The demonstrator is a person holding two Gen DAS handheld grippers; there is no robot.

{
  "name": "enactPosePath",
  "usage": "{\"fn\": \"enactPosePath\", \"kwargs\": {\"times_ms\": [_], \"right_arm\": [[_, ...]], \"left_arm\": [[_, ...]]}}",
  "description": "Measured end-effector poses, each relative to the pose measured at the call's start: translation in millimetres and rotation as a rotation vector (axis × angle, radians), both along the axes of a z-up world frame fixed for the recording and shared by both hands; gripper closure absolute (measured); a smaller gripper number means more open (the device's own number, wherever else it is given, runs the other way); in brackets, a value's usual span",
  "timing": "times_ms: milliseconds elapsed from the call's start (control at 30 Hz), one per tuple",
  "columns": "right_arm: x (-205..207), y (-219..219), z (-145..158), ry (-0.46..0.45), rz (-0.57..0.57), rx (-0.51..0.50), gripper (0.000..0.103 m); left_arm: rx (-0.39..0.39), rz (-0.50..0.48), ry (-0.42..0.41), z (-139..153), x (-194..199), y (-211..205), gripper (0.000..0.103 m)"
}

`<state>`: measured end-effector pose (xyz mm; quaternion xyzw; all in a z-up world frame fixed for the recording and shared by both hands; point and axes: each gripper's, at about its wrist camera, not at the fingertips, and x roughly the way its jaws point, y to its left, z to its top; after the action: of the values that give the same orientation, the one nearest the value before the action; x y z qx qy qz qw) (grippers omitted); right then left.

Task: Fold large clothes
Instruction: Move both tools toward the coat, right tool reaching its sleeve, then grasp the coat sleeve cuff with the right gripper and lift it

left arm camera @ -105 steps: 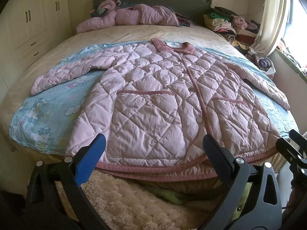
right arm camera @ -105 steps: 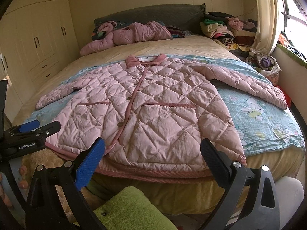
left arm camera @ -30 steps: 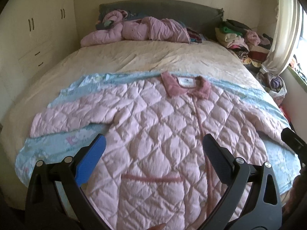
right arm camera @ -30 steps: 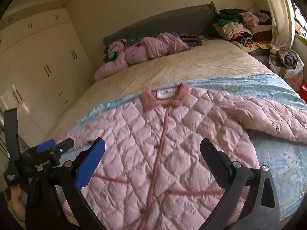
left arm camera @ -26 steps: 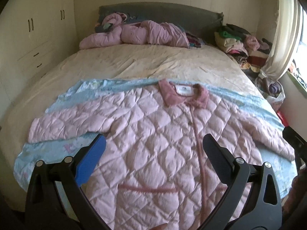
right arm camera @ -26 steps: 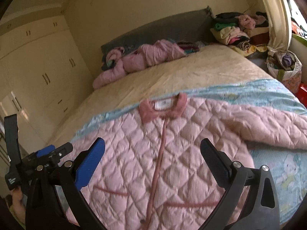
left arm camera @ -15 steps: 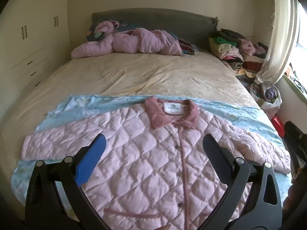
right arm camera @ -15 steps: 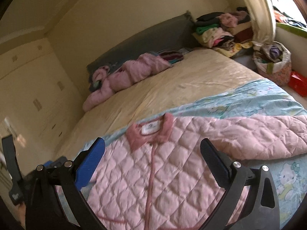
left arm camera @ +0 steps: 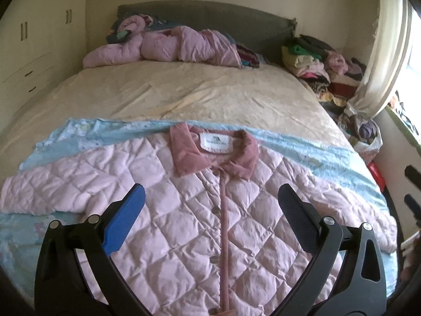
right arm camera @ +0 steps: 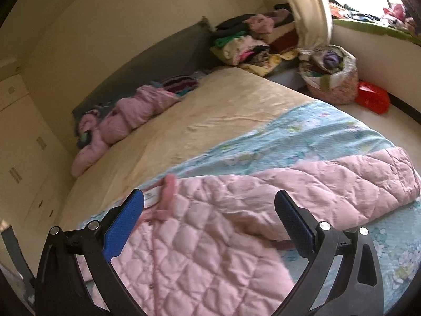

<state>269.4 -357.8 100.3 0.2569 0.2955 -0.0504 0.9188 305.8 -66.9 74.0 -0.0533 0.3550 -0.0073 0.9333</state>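
Both grippers apparently advanced toward the jacket (left arm camera: 184, 210) collar.

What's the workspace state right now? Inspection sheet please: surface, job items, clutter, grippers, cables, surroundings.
Surface: bed with beige sheet; light blue cartoon-print blanket spread across its near end.
Job's things: pink quilted jacket lies flat, front up, buttoned, dusty-rose collar toward the headboard, sleeves spread out to both sides.
Clutter: crumpled pink quilted garment at the headboard; stacked folded clothes beside the bed; full fabric bag; red box on the floor.
Grippers: left gripper open, above the jacket chest; right gripper open, above the shoulder; neither holds anything.
Cables: nothing seen.
Surroundings: cream wardrobe, curtain, window.
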Motion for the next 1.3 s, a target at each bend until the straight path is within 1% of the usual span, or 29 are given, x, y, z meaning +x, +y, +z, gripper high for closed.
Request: {"fn": "enactPosePath", "kwargs": {"times_ms": [167, 267, 400, 500, 600, 767, 900, 1133, 1200, 1300], "right_arm": [[1.1, -37.0, -29.6, 0.036, -0.1, -0.008, 0.004], [0.1, -60.4, -49.0, 0.066, -0.162, -0.009, 0.004], [-2.5, -90.1, -77.0, 0.115, -0.247, 0.014, 0.004], [-7.8, -110.2, -97.5, 0.154, -0.311, 0.034, 0.004], [-17.3, -130.8, -114.8, 0.187, -0.375, 0.069, 0.004], [-35.3, -163.9, -137.3, 0.212, -0.489, 0.111, 0.004], [-47.6, -184.7, -158.4, 0.239, -0.553, 0.166, 0.004], [-59.6, -216.6, -197.4, 0.302, -0.632, 0.274, 0.004], [-59.7, -229.0, -208.7, 0.3, -0.646, 0.316, 0.004], [-59.1, -241.3, -218.0, 0.278, -0.657, 0.333, 0.004]], "left_arm": [[0.047, -0.054, 0.004, -26.0, 2.1, -18.4, 0.008], [0.039, -0.071, 0.032, -43.0, 7.3, -21.8, 0.008], [0.048, -0.078, 0.078, -66.6, 16.1, -24.5, 0.008], [0.047, -0.087, 0.094, -77.5, 20.5, -24.7, 0.008], [0.067, -0.086, 0.115, -88.6, 24.7, -24.7, 0.008], [0.086, -0.106, 0.153, -107.5, 29.3, -28.6, 0.008], [0.13, -0.118, 0.177, -123.7, 32.8, -33.5, 0.008], [0.126, -0.127, 0.223, -138.3, 36.5, -31.7, 0.008], [0.116, -0.128, 0.229, -138.3, 36.3, -29.7, 0.008], [0.094, -0.123, 0.231, -135.4, 36.9, -25.0, 0.008]]}}
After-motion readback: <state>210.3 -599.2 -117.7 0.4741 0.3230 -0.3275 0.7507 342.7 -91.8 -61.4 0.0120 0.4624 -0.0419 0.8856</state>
